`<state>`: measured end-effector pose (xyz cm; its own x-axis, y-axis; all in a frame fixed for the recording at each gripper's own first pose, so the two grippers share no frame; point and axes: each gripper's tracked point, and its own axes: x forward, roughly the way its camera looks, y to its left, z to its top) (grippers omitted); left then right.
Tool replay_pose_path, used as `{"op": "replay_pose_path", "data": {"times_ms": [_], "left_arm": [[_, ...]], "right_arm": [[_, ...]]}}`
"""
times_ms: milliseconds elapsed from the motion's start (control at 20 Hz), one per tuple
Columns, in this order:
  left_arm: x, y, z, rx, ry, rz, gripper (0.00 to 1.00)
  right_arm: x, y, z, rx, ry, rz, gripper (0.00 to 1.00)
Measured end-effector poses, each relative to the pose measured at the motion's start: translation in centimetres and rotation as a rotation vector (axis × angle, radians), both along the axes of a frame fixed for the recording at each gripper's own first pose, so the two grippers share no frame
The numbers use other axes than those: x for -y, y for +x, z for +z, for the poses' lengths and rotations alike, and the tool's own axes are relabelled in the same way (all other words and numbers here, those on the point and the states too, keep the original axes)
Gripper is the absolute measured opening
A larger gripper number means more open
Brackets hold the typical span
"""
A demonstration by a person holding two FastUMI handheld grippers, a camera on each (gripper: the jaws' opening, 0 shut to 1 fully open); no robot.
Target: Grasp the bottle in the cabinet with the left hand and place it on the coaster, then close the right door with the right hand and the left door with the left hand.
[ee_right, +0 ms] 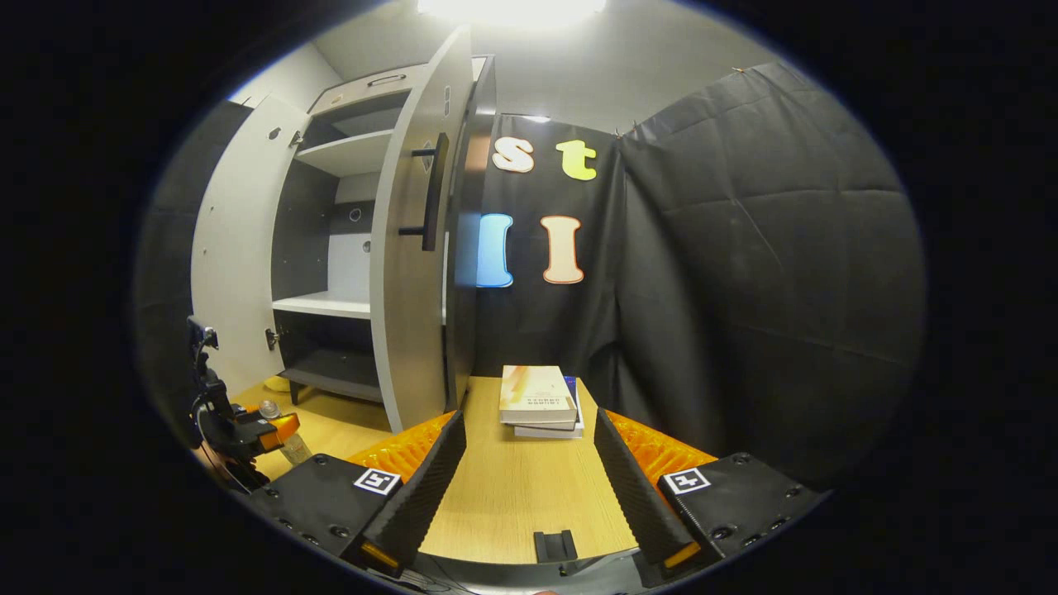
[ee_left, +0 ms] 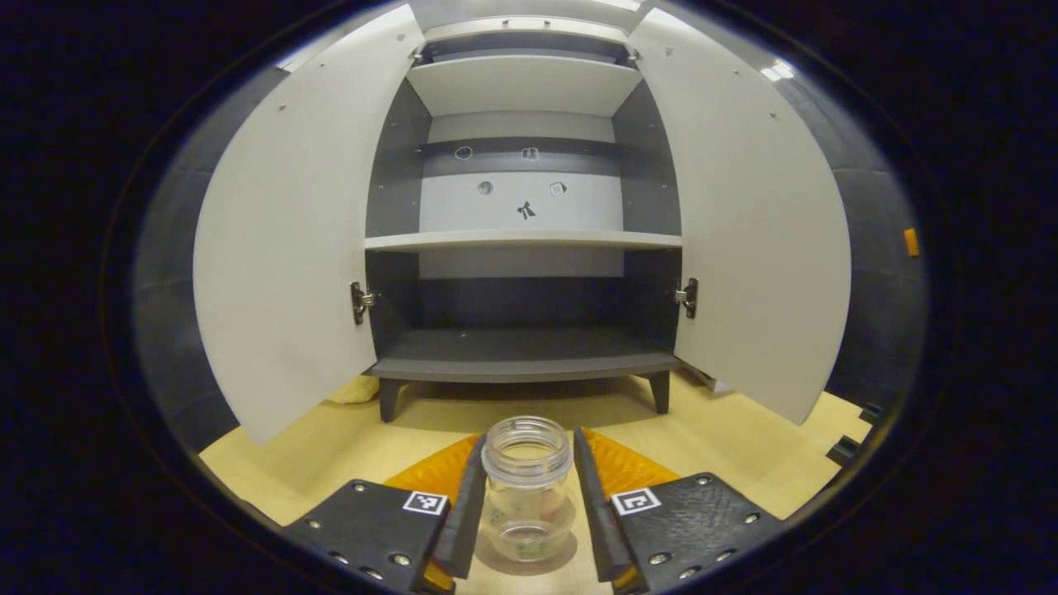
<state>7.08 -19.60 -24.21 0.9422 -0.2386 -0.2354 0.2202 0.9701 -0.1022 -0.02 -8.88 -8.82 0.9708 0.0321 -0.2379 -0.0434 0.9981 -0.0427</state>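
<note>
Bottle [ee_left: 526, 487]: a clear, lidless glass jar-type bottle, upright, standing between the two fingers of the left gripper [ee_left: 524, 504]. The fingers sit right alongside its walls; whether both press on the glass cannot be told from the left gripper view. The bottle is out of the cabinet [ee_left: 524, 248] and over the wooden table [ee_left: 347, 446] in front of it. Its base seems to rest on or just above the table surface; which one is not clear.

Cabinet interior: shelves bare, no item left inside. Removal of the bottle is judged complete.

Coaster: not identified under or beside the bottle. Placement therefore cannot be confirmed; judged in hand or just finishing.

Left door [ee_left: 285, 248] and right door [ee_left: 744, 240]: both stand wide open, hinges exposed. Neither closing step is done.

Right gripper [ee_right: 529, 487]: fingers spread wide, nothing between them, held over the table. In the right gripper view the right door's outer face, with its dark bar handle [ee_right: 431, 192], is near and ahead to the left; a stack of books [ee_right: 539, 401] lies farther along the table. The left gripper also appears there, low at the left edge, with the bottle at its tip.

Remaining, as judged: confirm the bottle on the coaster, release, close the right door, then the left.
</note>
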Motion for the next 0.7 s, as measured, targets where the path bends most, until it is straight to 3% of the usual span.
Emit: {"op": "replay_pose_path", "data": {"times_ms": [100, 150, 500, 700], "left_arm": [[-0.5, -0.1, 1.3, 0.007, 0.002, 0.022, 0.88], [-0.7, -0.2, 2.3, 0.016, 0.007, 0.029, 0.94], [-3.2, -1.8, 12.1, 0.102, 0.024, 0.087, 0.93], [-5.8, -3.3, 15.8, 0.110, 0.020, 0.130, 0.94]], "right_arm": [[-0.1, 0.4, 0.6, 0.008, 0.017, 0.007, 1.00], [-0.1, 0.7, 0.9, 0.016, 0.026, 0.011, 1.00], [0.4, 5.2, 6.5, 0.094, 0.151, 0.025, 1.00], [1.7, 7.9, 10.2, 0.117, 0.153, -0.003, 0.99]]}}
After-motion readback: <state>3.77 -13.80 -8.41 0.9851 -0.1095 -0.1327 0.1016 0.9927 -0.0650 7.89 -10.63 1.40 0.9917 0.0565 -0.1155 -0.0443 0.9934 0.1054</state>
